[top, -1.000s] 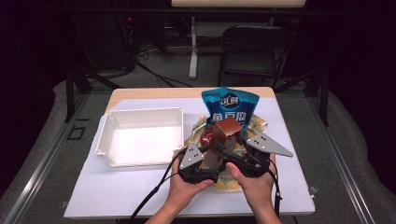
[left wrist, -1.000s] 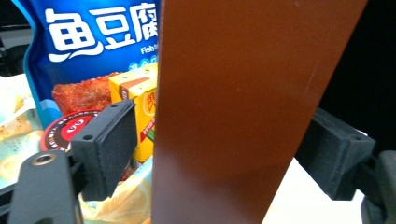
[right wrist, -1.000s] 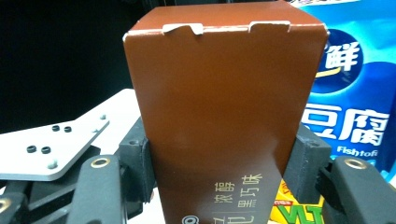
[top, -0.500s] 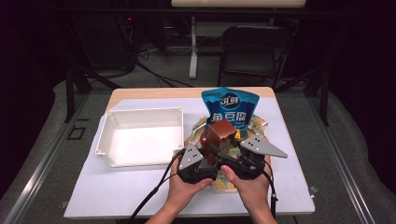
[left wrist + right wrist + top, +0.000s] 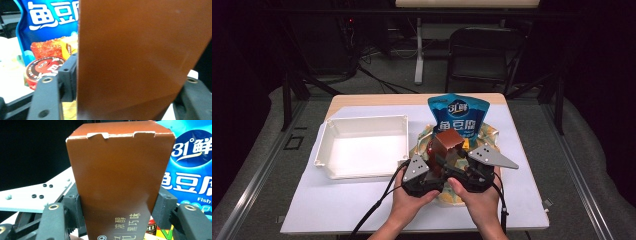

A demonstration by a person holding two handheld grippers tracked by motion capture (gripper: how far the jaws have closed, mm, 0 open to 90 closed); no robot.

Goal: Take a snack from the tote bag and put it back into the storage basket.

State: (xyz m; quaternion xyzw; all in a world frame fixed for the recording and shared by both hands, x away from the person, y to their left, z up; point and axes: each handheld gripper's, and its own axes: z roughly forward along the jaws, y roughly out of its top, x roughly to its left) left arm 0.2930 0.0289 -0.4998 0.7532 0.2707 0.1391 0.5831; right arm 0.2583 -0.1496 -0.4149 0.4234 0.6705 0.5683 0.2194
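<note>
— Where's the brown box [image 5: 448, 144]?
— Lifted just near of the blue snack bag [image 5: 458, 116], right of the white tray [image 5: 326, 142].
— Who's got it?
— Both. Left gripper [image 5: 435, 165] and right gripper [image 5: 456, 162] each clamp its sides.

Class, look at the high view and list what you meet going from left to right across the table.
white tray → left tongs → brown box → right tongs
</note>
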